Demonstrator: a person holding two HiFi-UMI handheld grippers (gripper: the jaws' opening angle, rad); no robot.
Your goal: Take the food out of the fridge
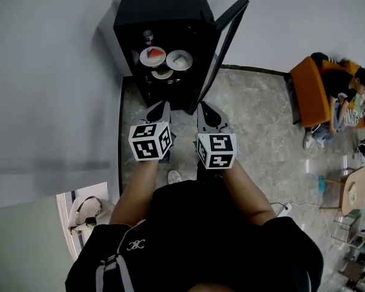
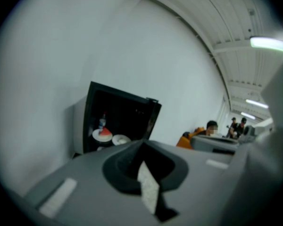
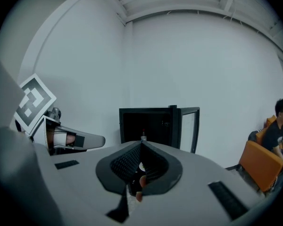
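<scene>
Left claw (image 1: 160, 106) and right claw (image 1: 205, 108) are both pressed together, with nothing in either. Fridge (image 1: 161, 8) stands ahead of both claws, well apart. Its door (image 1: 226, 44) is swung open on the right claw's side. Food is inside on a shelf:
- red-slice plate (image 1: 152, 56) ahead of the left claw
- white-food plate (image 1: 180, 59) just beside it, toward the right claw
- third plate (image 1: 162, 73) below those two
- bottle (image 1: 148, 36) behind them

Plates look stiff, smooth and breakable. They are probably light enough for one claw but slippery at the rim. Food lies loose on top, so it likely slides if a plate tips. Best hold is the near rim, one jaw above and one below, plate kept level. Claws need to open first.
</scene>
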